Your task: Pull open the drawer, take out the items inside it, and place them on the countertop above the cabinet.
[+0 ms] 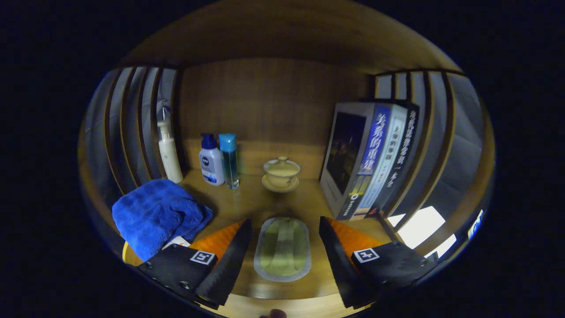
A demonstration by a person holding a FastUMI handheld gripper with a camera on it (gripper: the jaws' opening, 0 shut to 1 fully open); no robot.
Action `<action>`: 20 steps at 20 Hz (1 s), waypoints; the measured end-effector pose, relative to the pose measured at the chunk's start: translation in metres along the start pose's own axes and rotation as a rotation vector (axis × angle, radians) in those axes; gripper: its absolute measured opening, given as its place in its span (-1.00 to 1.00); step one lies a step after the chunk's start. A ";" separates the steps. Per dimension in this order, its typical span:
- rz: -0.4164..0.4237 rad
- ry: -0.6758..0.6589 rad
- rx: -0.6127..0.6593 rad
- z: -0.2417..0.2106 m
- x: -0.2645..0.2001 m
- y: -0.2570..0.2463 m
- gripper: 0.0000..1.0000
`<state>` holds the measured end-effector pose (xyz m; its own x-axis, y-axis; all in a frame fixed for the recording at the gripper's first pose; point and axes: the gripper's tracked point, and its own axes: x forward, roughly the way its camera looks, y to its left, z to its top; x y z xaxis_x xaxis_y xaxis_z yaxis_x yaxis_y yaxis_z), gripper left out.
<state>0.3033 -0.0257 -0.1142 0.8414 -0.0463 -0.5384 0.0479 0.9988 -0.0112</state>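
Gripper (282,254) fingers spread apart, holding nothing. Between them on the wooden countertop (247,207) lies an oval green sponge pad (282,248) with a pale grey rim, flat, clear of both fingers. Far of it: lidded cream teacup (281,173) on saucer. Left: blue folded towel (156,215), three bottles (212,165). Right: upright books (368,161)

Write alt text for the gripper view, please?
An open gripper straddles a green oval pad on a wooden countertop. Beyond sit a lidded teacup, two bottles, a pump bottle, books and a blue towel.
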 end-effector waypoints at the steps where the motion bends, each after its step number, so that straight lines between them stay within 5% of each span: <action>1: -0.018 -0.027 0.001 0.006 -0.010 -0.005 0.96; 11: -0.190 -0.291 0.007 0.046 -0.120 -0.040 0.95; 20: -0.201 -0.431 0.029 0.030 -0.197 -0.037 0.95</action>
<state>0.1522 -0.0536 0.0171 0.9602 -0.2474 -0.1297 0.2425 0.9687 -0.0530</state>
